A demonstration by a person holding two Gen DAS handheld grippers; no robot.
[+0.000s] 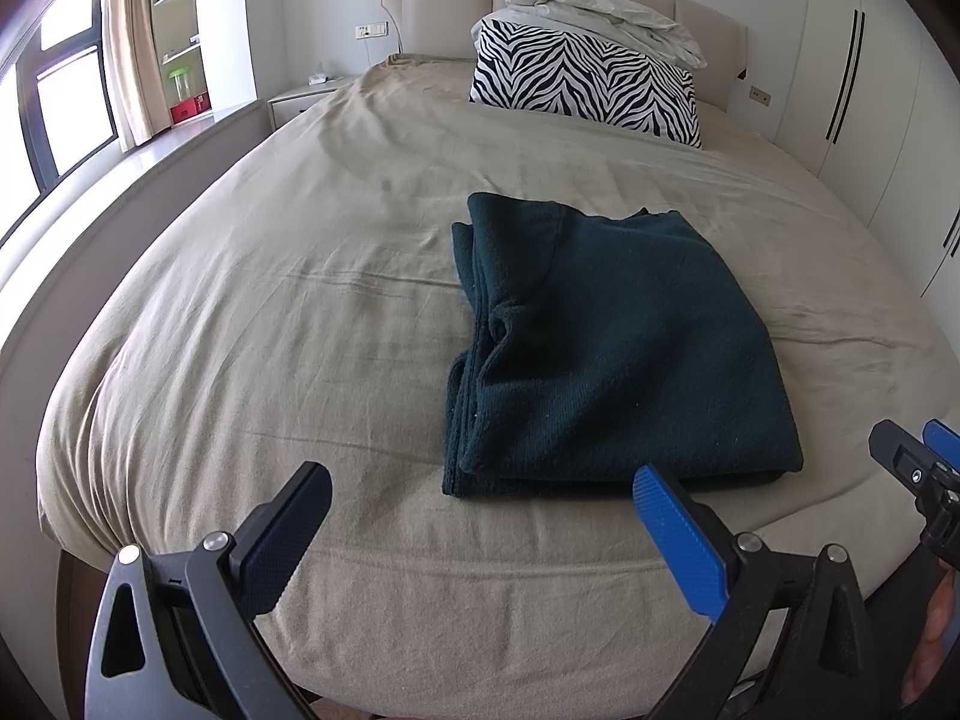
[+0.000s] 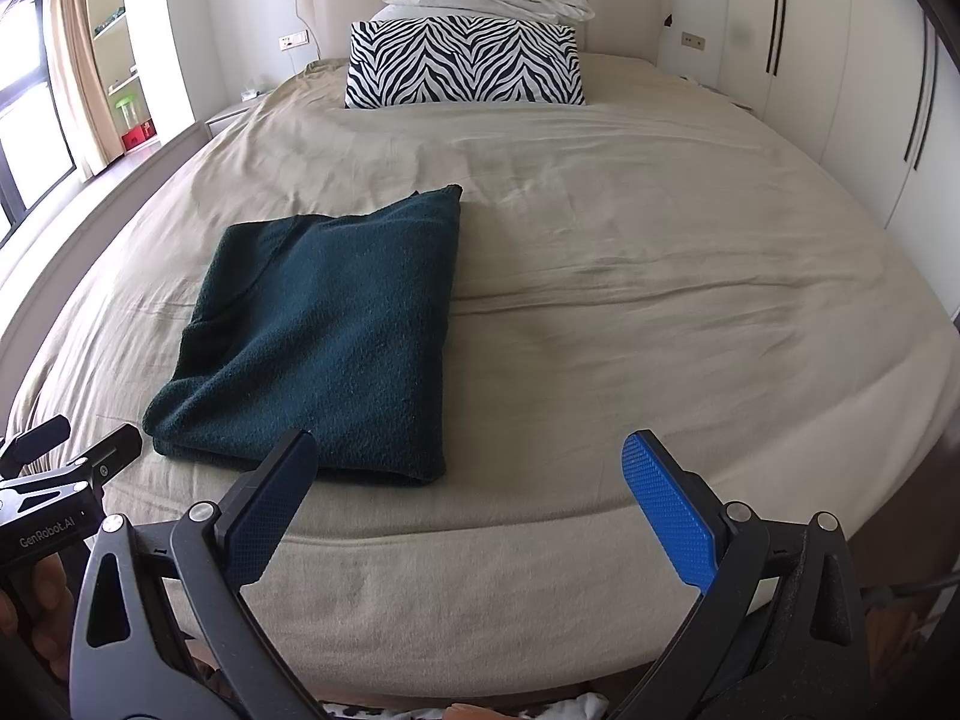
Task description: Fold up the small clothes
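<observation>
Left gripper (image 1: 480, 501): we hold it spread wide, empty, off the bed's foot | Right gripper (image 2: 471, 468): likewise agape, empty | Dark green garment (image 1: 606, 354): folded compact on beige sheet (image 1: 240, 330), near edge, seemingly finished | Zebra pillow (image 2: 462, 63): at headboard, clear of work.

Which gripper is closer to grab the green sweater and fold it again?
Probably the left gripper. Its open fingers sit right at the near edge of the folded dark green sweater. The right gripper is open too, but mostly faces bare bed sheet, with the sweater off to its left.
</observation>
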